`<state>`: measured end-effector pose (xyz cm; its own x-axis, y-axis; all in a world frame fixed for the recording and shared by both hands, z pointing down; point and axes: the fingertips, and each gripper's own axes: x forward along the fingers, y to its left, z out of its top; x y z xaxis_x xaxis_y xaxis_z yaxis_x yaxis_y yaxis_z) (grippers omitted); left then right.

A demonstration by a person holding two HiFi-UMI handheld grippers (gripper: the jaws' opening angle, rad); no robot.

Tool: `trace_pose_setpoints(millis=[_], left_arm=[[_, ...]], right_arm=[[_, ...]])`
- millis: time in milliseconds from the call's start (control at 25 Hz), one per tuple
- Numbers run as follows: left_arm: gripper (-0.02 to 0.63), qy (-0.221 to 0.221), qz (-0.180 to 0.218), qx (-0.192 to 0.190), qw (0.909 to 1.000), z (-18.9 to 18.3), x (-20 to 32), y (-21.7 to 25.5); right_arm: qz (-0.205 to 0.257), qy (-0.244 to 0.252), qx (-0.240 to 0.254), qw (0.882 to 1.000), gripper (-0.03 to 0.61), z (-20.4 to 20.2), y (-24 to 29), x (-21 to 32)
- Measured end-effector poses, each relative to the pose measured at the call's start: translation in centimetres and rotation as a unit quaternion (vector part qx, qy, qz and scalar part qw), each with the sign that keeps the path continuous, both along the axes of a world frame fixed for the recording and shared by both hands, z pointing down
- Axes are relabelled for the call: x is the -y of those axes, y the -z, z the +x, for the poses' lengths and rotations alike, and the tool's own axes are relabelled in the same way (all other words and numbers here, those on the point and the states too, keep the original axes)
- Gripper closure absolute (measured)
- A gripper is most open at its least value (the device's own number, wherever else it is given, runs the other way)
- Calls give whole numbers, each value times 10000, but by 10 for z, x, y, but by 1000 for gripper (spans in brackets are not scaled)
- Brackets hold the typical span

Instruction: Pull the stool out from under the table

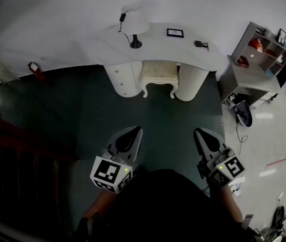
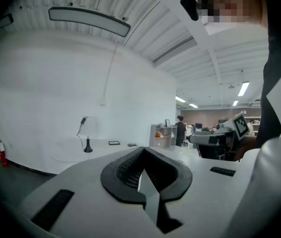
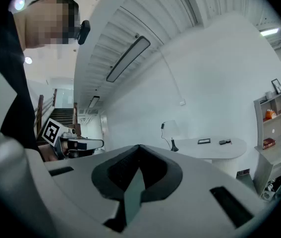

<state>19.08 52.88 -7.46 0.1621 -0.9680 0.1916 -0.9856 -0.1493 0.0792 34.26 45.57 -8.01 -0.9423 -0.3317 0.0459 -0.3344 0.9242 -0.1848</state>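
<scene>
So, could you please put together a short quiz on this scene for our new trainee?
1. True or false: the stool already stands clear of the table.
2. In the head view, the lamp stands: A) on the table's left part, B) on the table's right end, C) on the floor.
3. How do the jaws of the left gripper and the right gripper stand?
Key: 1 false, it is tucked under the table; 2 A; 3 both shut, holding nothing.
</scene>
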Motion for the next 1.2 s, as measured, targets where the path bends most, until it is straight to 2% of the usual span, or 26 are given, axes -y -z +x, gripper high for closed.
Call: trace_pose_setpoints(millis=[440, 600, 800, 1040, 1200], left_arm=[[601, -89, -49, 11, 9999, -42, -19, -6], [601, -258, -112, -3, 9996, -56, -32, -11], [601, -345, -265, -86, 9990, -72, -36, -24], [601, -401, -366, -197, 9983, -75, -16, -40], [601, -330, -491, -224, 9980, -76, 19, -51]], right_arm=[[-31, -73, 3, 10000, 563, -50, -4, -18], [-247, -121, 348, 9990, 561, -74, 9, -32], [-183, -148, 161, 9996, 561, -85, 1, -37], [-512, -240, 273, 9980, 560, -88, -11, -15], [-439, -172, 104, 9988, 560, -83, -29, 21]])
